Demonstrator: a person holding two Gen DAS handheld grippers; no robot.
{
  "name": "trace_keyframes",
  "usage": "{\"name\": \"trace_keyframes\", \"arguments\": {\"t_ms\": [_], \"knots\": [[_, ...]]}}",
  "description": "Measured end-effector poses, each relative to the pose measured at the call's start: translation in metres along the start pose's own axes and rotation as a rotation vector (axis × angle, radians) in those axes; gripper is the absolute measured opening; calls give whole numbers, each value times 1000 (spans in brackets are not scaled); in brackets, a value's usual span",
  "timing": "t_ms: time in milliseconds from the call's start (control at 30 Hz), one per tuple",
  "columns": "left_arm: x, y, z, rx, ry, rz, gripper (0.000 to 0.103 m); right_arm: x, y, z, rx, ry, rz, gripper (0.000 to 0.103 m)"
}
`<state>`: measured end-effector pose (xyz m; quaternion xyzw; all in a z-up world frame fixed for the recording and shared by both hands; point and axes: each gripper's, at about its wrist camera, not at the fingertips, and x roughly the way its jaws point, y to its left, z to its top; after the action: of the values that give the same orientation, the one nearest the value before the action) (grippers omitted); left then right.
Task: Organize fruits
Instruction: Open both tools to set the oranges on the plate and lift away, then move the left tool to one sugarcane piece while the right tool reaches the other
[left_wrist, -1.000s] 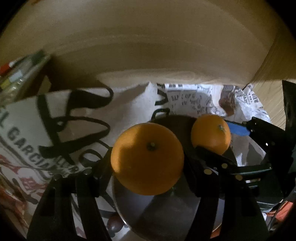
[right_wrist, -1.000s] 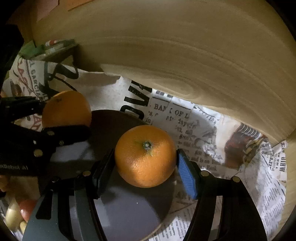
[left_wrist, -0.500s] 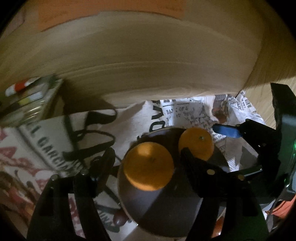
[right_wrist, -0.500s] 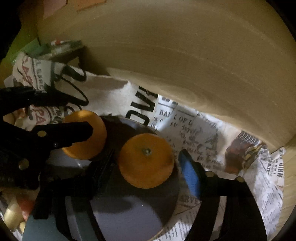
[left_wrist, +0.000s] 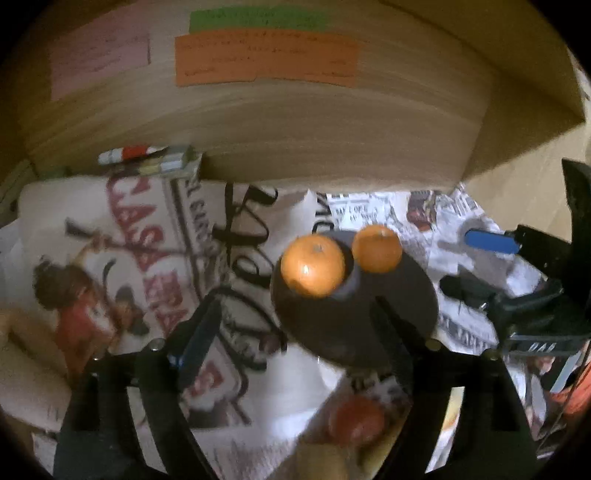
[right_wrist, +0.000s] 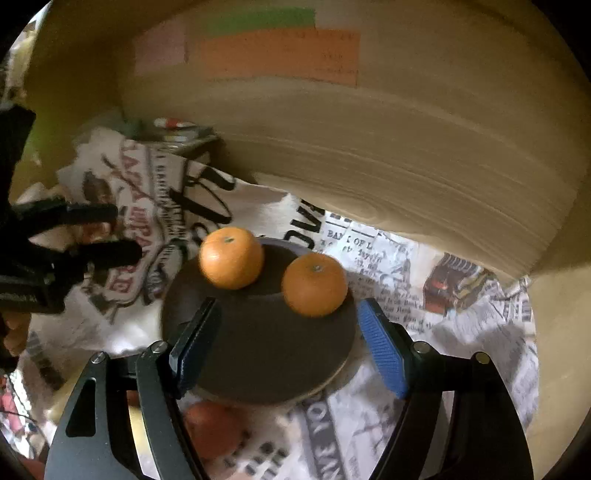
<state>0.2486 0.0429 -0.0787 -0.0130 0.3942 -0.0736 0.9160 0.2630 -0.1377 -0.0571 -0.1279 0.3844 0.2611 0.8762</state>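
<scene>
Left wrist view: the left gripper (left_wrist: 291, 332) stands released, its jaws having just widened, with nothing between them. Two oranges sit on a dark plate (left_wrist: 399, 317) beyond the fingertips: the left orange (left_wrist: 313, 266) and the right orange (left_wrist: 376, 248), near each other but apart. A wooden wall (left_wrist: 295, 140) closes the far side, just behind the printed cloth bag (left_wrist: 147, 258) and the newspaper (left_wrist: 436, 218); open room lies over the bag to the left of the plate.

Right wrist view: the right gripper (right_wrist: 284, 338) is also released and empty, its blue pads (right_wrist: 380, 347) flanking the plate's near rim; its jaws widened earlier in the last second. This view alone shows the newspaper running on to the right of the plate. The left wrist view alone shows the bag's picture of a figure in red.

Legible writing: "CASA" on the bag, "OF" in a newspaper headline. Coloured paper notes (left_wrist: 266, 62) on the wall carry writing too blurred to read.
</scene>
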Motion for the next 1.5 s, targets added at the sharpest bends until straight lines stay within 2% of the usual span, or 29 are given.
{"name": "trace_keyframes", "arguments": {"t_ms": [200,433,600,667,733,833,967,1067,1267,1500], "knots": [[-22,-7,-44,28,24,5,88,-13,21,-22,34,-27,34,74],[-25,-13,-96,27,67,6,89,-21,44,-52,51,-26,63,74],[-25,-13,-120,17,69,26,89,-16,57,-62,53,-6,97,74],[-25,-10,-124,16,63,43,89,-11,59,-64,62,8,110,68],[-25,-7,-127,16,58,62,89,-8,61,-66,66,22,123,55],[-20,-4,-126,9,66,58,89,-4,64,-68,73,38,146,47],[-9,-13,-120,58,71,62,89,-3,65,-68,77,32,133,45],[-3,-20,-114,122,59,93,89,-3,65,-69,84,27,138,42],[-1,-16,-113,121,84,45,88,-1,71,-66,66,24,133,42],[-12,-24,-121,152,94,21,88,2,87,-63,10,40,174,40]]}}
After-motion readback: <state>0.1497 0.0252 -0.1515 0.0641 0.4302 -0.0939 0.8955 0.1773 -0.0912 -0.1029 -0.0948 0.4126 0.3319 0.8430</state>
